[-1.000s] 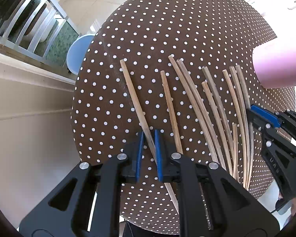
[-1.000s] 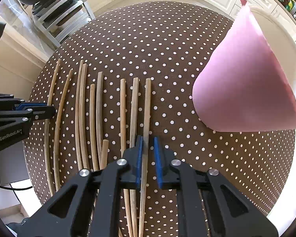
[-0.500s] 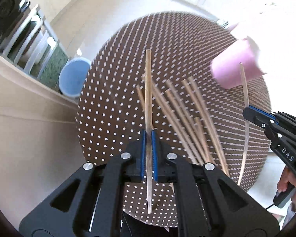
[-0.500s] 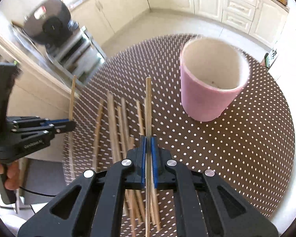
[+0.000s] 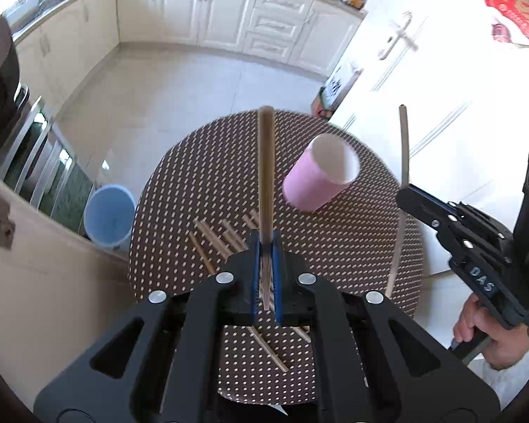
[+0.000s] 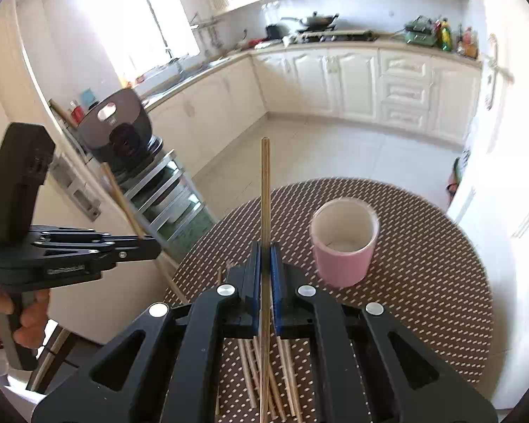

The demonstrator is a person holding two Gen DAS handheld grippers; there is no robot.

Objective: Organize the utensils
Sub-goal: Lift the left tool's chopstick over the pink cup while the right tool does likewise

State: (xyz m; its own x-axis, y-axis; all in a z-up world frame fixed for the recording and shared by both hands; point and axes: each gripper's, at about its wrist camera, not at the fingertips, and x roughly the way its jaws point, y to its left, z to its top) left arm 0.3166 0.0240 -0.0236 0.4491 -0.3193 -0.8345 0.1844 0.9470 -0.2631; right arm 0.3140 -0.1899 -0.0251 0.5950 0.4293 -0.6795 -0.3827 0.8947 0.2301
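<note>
My left gripper (image 5: 265, 246) is shut on a wooden chopstick (image 5: 266, 176) that points up and away, held high above the round dotted table (image 5: 352, 246). My right gripper (image 6: 265, 257) is shut on another chopstick (image 6: 265, 194), also raised. A pink cup (image 5: 319, 176) stands upright on the table, open and empty inside; it also shows in the right wrist view (image 6: 344, 243). Several more chopsticks (image 5: 218, 236) lie on the table below the grippers, also in the right wrist view (image 6: 285, 380). The right gripper (image 5: 403, 190) appears at the right of the left view, the left gripper (image 6: 151, 245) at the left of the right view.
A blue bucket (image 5: 109, 215) stands on the floor left of the table. A metal rack (image 6: 169, 204) with a dark cooker (image 6: 118, 130) stands by the wall at the left. White kitchen cabinets (image 6: 370, 84) line the far wall. A white door (image 5: 405, 70) is at the right.
Both grippers closed on a chopstick each and lifted them high off the table, tilting up so the kitchen comes into view. The cup now looks small and far below.
</note>
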